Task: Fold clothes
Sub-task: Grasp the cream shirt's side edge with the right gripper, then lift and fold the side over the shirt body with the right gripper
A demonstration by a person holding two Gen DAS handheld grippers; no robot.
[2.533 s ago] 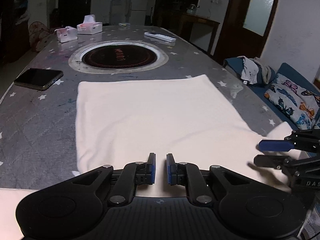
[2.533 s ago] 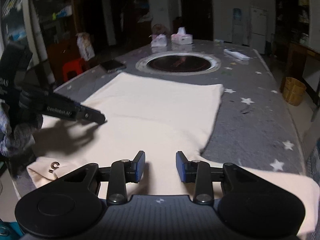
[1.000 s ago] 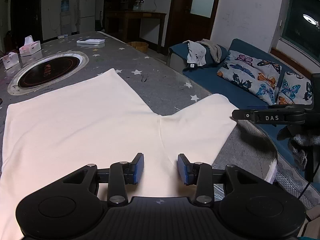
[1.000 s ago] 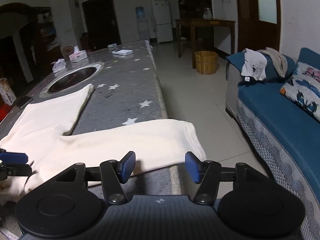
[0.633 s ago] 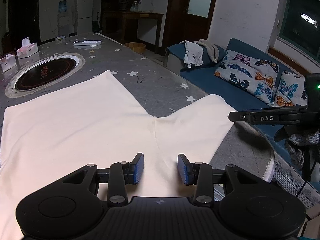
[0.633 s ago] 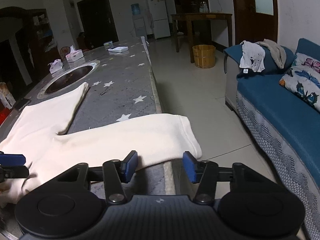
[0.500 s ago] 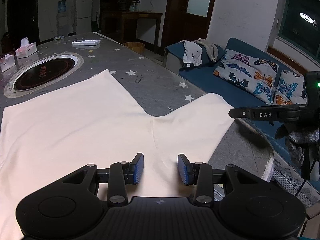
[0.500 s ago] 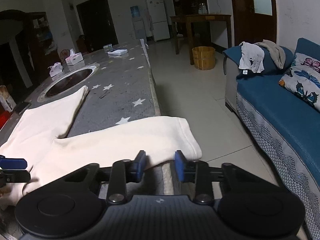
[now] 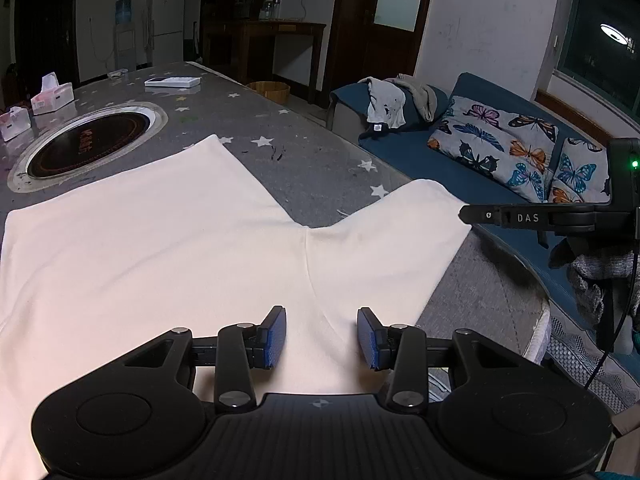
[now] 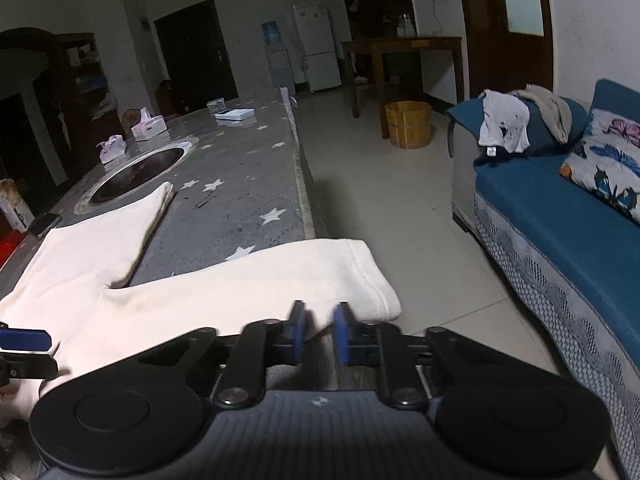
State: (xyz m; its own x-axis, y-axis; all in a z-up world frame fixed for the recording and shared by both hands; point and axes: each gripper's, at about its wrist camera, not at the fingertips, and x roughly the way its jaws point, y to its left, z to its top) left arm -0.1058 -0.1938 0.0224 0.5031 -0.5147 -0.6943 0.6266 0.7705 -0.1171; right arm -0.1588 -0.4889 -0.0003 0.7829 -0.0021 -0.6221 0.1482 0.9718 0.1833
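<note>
While your right tongs (image 10: 319,328) are pinching the sleeve cuff (image 10: 372,280)
Your left tongs (image 9: 322,336) are hovering released over the cream garment (image 9: 160,240) on the table (image 9: 320,160).

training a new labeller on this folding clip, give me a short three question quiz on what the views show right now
1. True or false: the right tongs are shut on the cuff end of the cream garment's sleeve.
2. Which best describes the left tongs? A. shut on the sleeve. B. open over the cream garment near the armpit seam. C. holding the phone.
3. Fill in: the sleeve's cuff sticks out past the edge of the ____.

Key: 1 true. 2 B. 3 table, the grey star-patterned one.
</note>
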